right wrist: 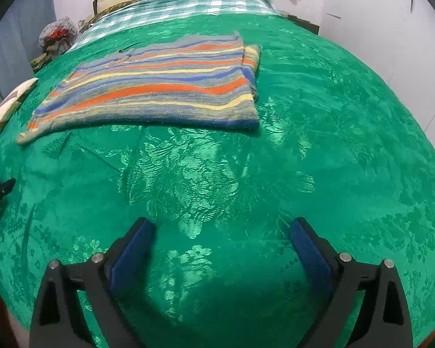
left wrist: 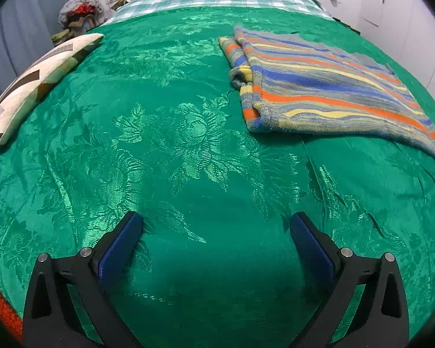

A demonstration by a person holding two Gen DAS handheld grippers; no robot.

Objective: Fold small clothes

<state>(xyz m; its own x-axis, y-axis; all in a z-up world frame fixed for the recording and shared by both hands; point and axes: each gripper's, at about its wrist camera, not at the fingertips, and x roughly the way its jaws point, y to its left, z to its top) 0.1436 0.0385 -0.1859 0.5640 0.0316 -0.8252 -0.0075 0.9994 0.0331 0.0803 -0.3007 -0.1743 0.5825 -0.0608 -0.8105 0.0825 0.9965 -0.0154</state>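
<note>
Only one striped sweater (left wrist: pixel 327 87), folded.

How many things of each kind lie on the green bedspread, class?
Striped sweater: 1
Patterned pillow: 1
Total: 2

The right gripper (right wrist: pixel 217 232) hovers spread wide and empty over the green bedspread (right wrist: pixel 318 145). A folded striped sweater (right wrist: pixel 159 87) lies flat beyond it, toward the bed's head.
</note>
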